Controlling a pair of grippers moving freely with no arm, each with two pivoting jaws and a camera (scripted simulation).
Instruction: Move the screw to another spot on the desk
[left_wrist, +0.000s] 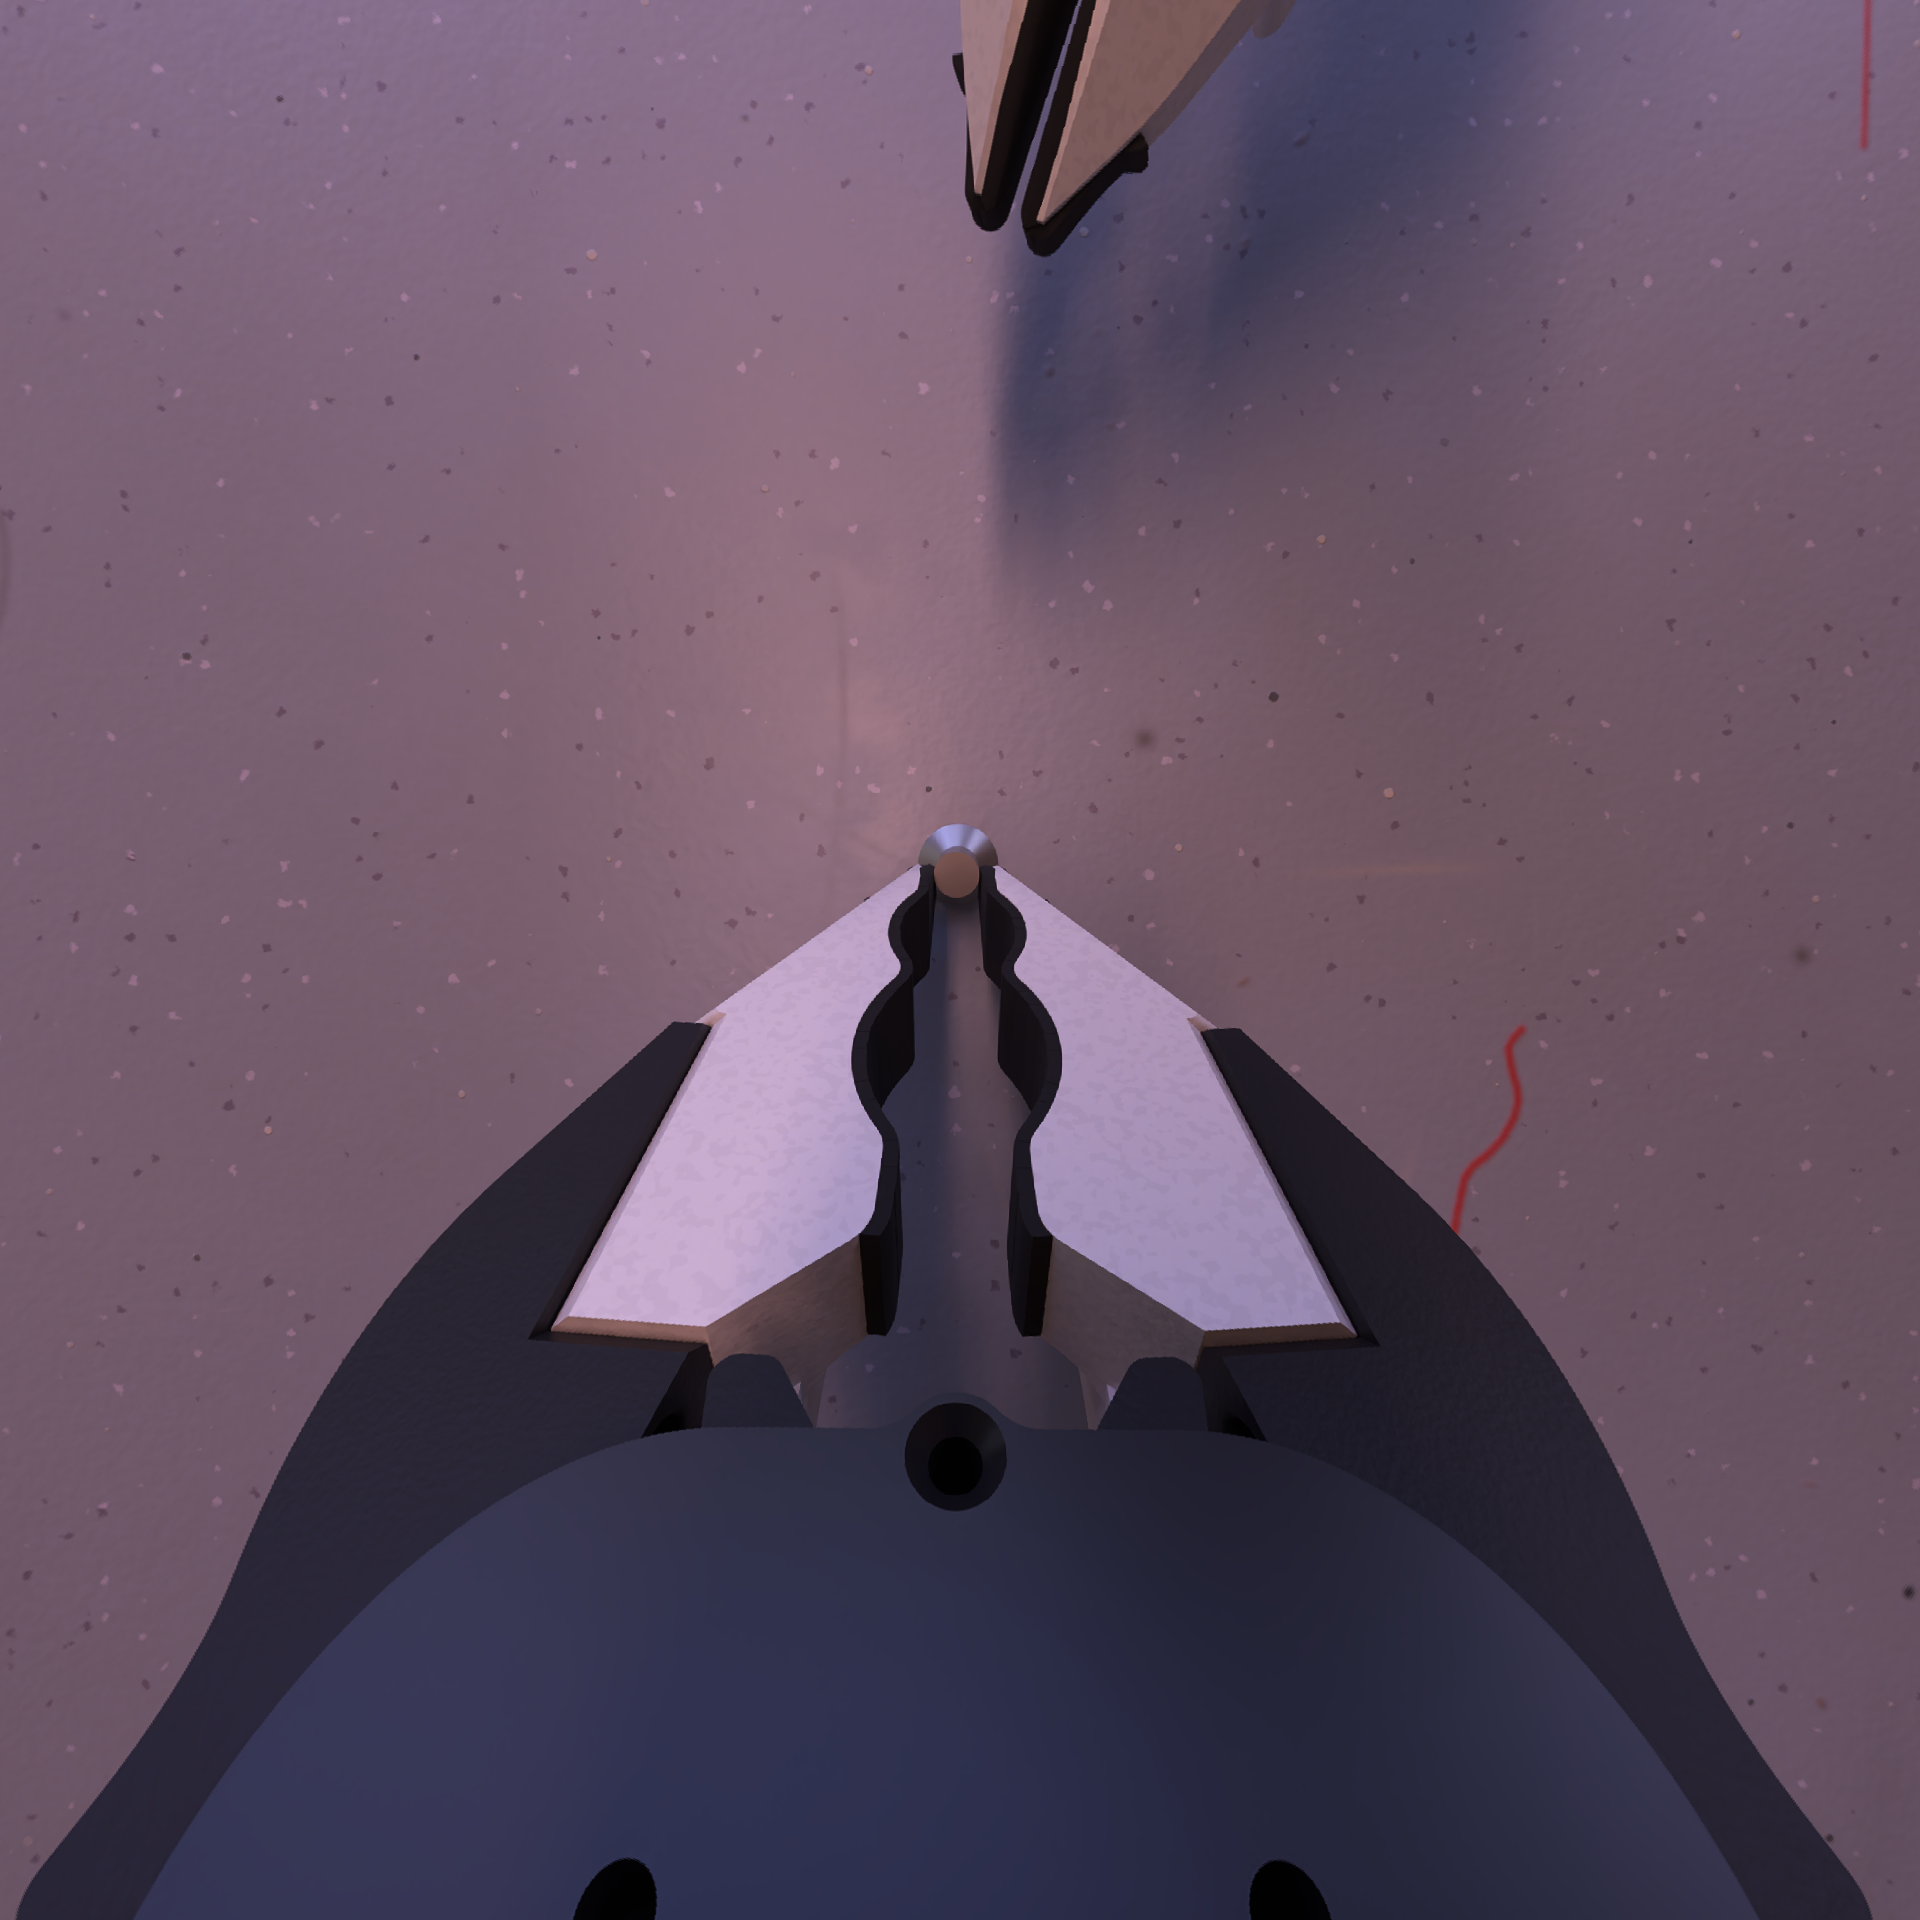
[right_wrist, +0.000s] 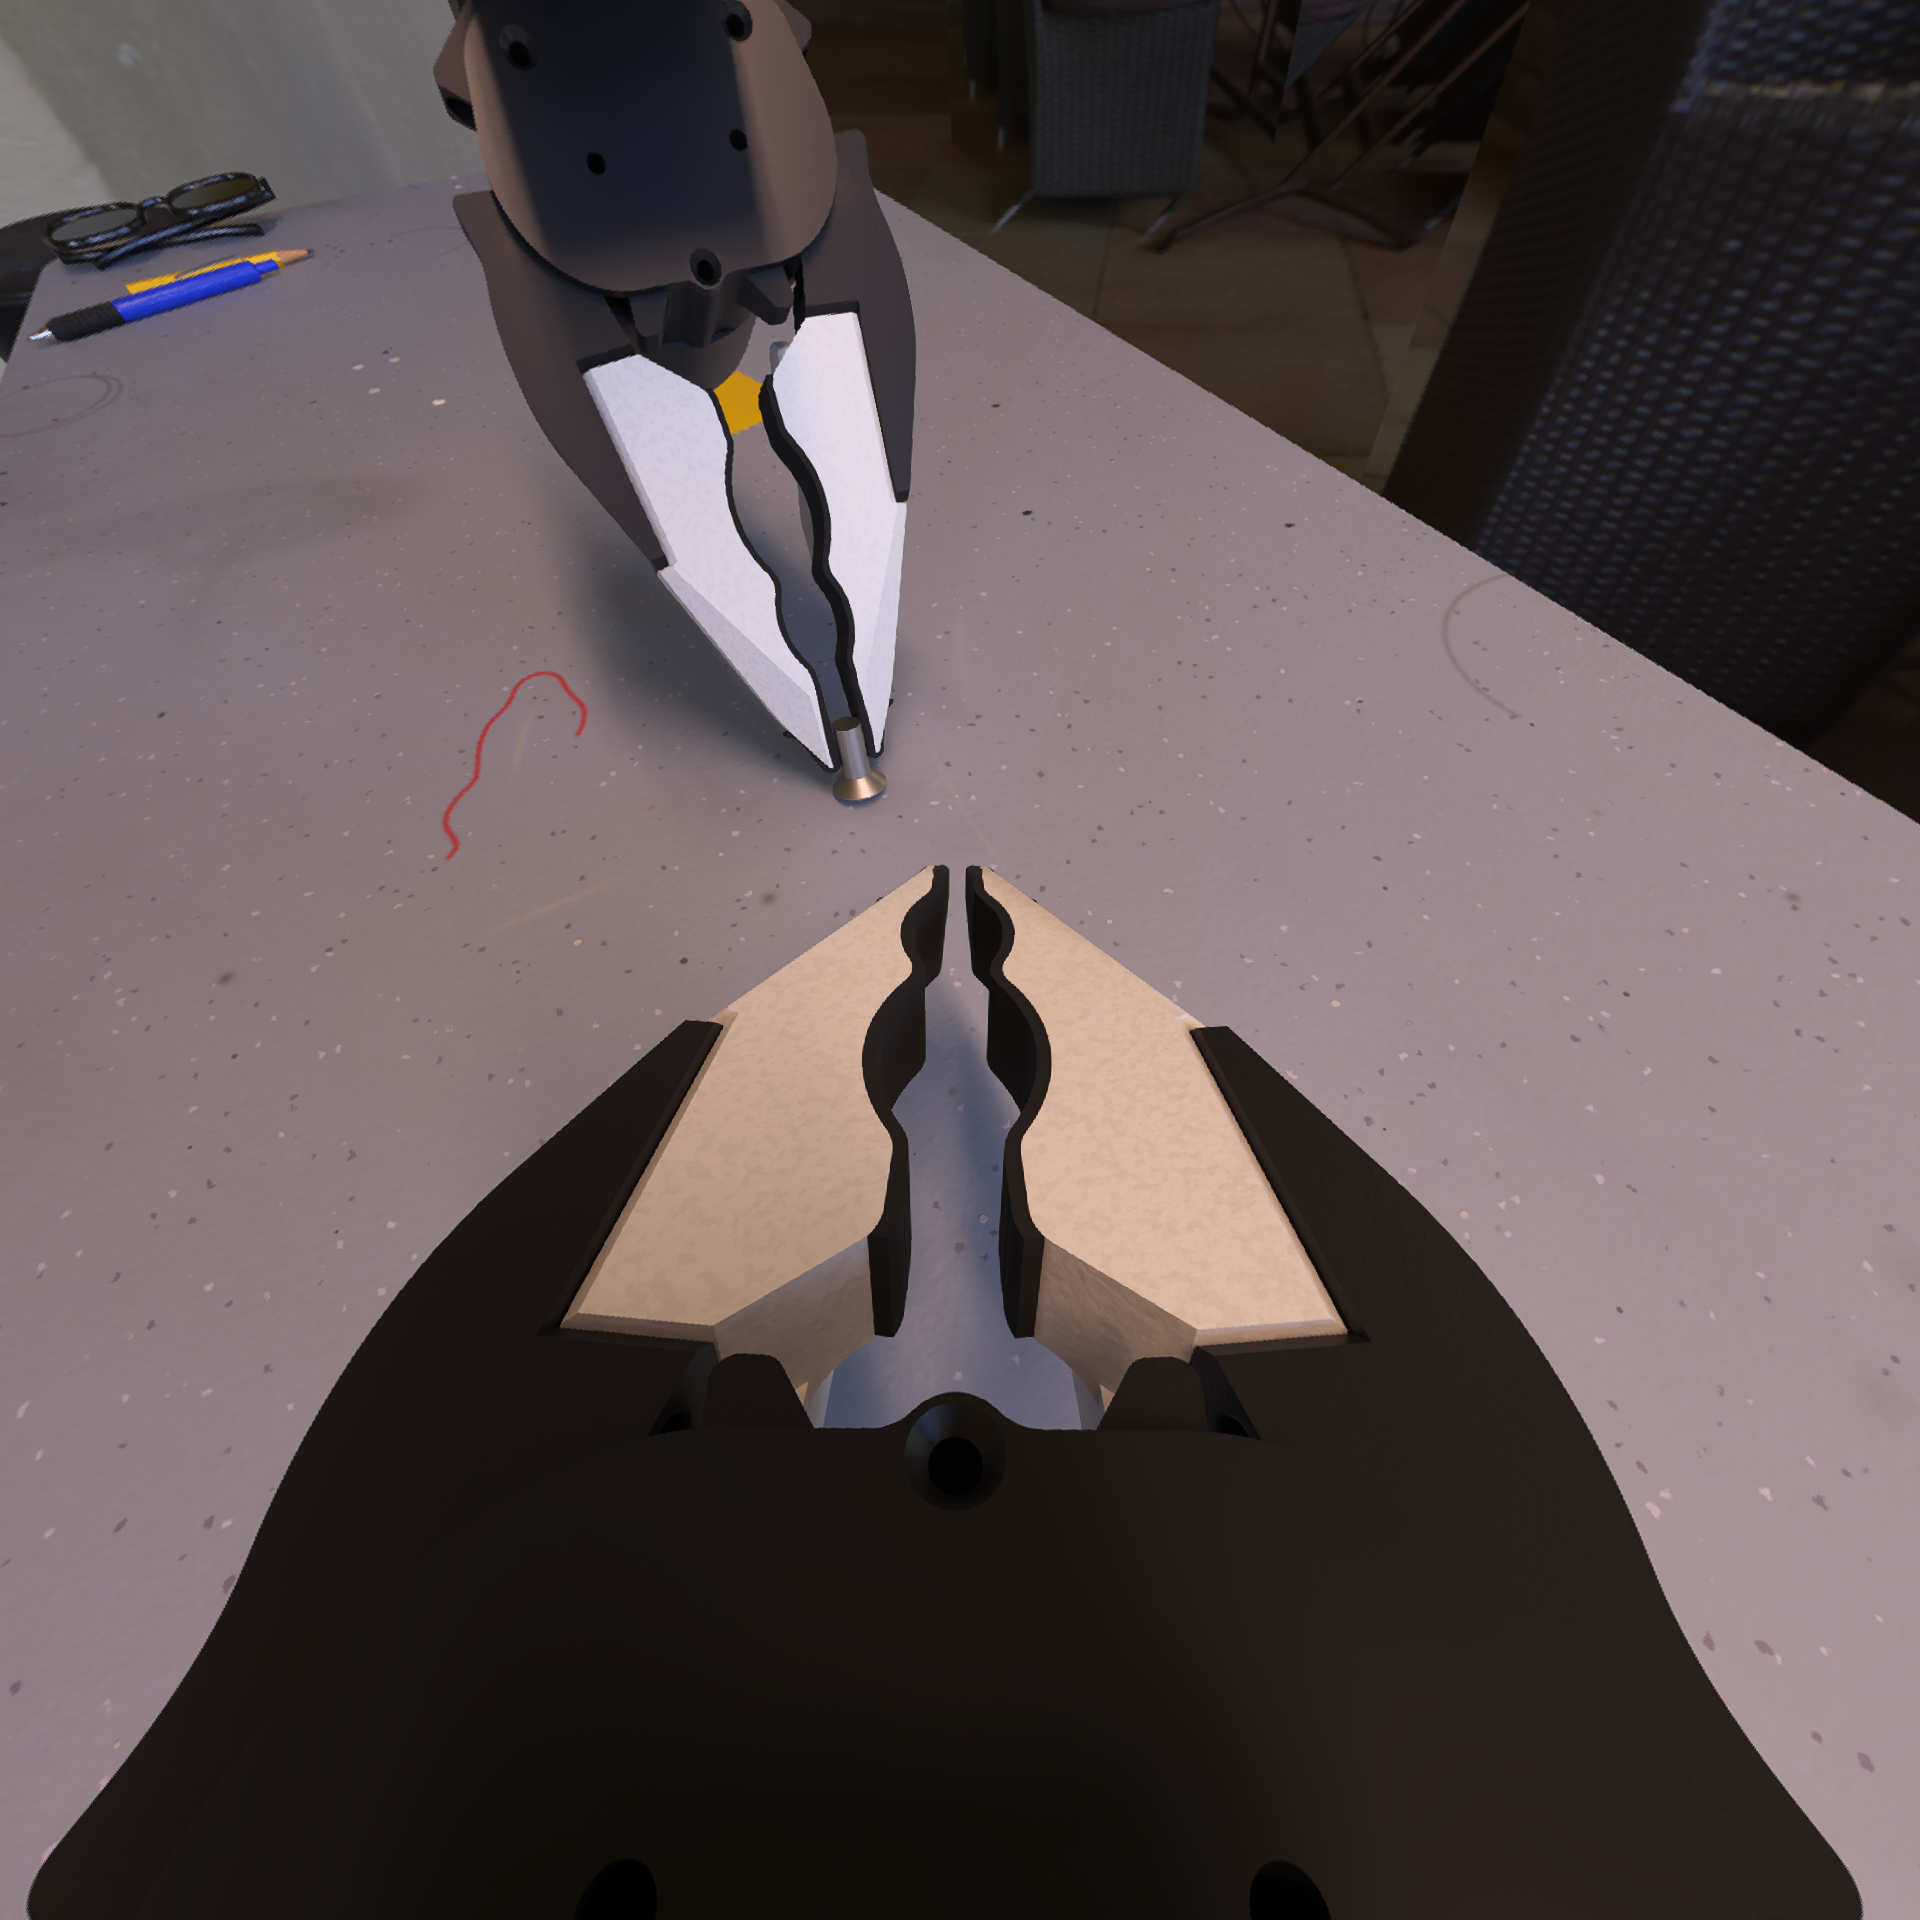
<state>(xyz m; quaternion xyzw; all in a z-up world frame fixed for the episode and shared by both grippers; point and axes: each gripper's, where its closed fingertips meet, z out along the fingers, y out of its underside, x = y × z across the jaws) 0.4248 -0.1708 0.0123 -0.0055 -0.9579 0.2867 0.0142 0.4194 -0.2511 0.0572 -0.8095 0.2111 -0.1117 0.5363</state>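
Observation:
A small silver screw (left_wrist: 957, 864) stands head down on the speckled grey desk (left_wrist: 468, 623). My left gripper (left_wrist: 957, 883), with white fingers, is shut on its shank at the fingertips. In the right wrist view the screw (right_wrist: 858, 767) shows between the left gripper's tips (right_wrist: 854, 750), with its flat head touching or just above the desk. My right gripper (right_wrist: 957, 878), with tan fingers, is shut and empty. It hovers a short way in front of the screw and points at it. It also shows in the left wrist view (left_wrist: 1023, 220).
A red squiggle (right_wrist: 499, 748) lies on the desk left of the screw and also shows in the left wrist view (left_wrist: 1496, 1122). Black glasses (right_wrist: 156, 213), a blue pen (right_wrist: 156, 301) and a yellow pencil (right_wrist: 218, 268) lie at the far left. The desk edge (right_wrist: 1351, 488) runs along the right.

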